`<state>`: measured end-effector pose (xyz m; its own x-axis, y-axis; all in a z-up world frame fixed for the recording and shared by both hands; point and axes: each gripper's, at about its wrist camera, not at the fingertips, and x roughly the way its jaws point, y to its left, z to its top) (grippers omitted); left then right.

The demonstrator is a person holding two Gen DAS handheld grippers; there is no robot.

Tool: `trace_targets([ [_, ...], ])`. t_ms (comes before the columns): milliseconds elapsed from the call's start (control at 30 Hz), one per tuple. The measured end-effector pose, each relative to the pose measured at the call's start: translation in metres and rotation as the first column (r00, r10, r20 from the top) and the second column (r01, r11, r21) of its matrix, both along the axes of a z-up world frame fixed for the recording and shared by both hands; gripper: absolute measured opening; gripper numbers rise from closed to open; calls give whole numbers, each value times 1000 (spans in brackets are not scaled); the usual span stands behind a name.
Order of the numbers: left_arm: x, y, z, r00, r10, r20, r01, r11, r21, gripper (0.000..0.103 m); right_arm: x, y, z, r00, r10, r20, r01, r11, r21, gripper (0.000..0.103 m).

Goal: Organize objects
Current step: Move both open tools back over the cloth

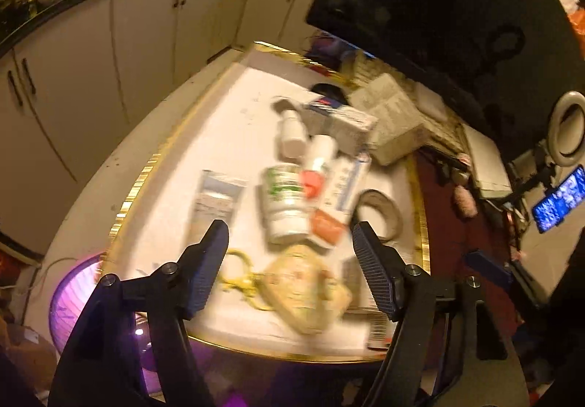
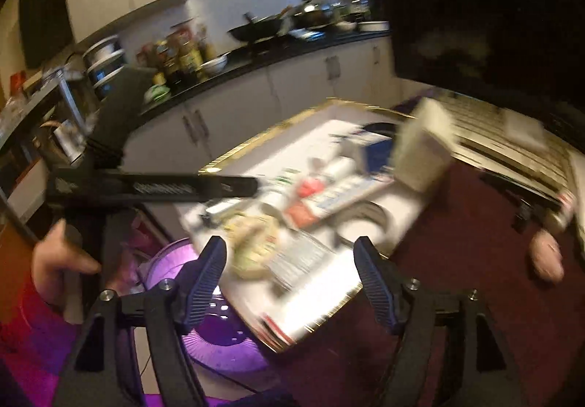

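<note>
A small white table (image 1: pixel 234 122) with a gold rim carries a cluster of toiletries. Among them are a white tub with green print (image 1: pixel 285 202), a pale blue tube (image 1: pixel 215 202), two small white bottles (image 1: pixel 292 134), an orange-ended tube (image 1: pixel 336 198), a tape roll (image 1: pixel 380 209) and a beige pouch (image 1: pixel 303 290) with a yellow cord. My left gripper (image 1: pixel 289 253) stands open above the pouch, nothing pressed between its fingers. My right gripper (image 2: pixel 289 272) is open too, over the near corner of the table (image 2: pixel 329 293) and the blurred pouch (image 2: pixel 252 246). The left gripper's body (image 2: pixel 153 187) crosses the right wrist view, held by a hand (image 2: pixel 58 261).
A grey wrapped box (image 1: pixel 395 118) and small cartons sit at the table's far right. A purple basin (image 2: pixel 226 334) lies on the floor below the near-left corner. Kitchen cabinets (image 1: pixel 146 34) run behind, dark red carpet (image 2: pixel 457 279) to the right, and a ring light with a phone (image 1: pixel 559 198) farther right.
</note>
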<state>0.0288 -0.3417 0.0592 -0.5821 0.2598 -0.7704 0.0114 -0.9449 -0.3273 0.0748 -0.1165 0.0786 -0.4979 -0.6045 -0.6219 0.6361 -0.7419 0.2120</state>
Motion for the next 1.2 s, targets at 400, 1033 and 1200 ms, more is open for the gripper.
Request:
trace_targets([
  [400,-34,125,35,936,-353,7,352,935,-49,82,11,137,-41,937,-345,50,347,937,-44,79],
  [1033,-164,311,0,723,-670,167,654,586,-478,82,11,202,-44,894,-439,92,449,872,-196,79],
  [1200,-184,321,-21,653,-732,195,693,474,-543,82,5,205,-51,883,-455,115,468,868,-166,79],
])
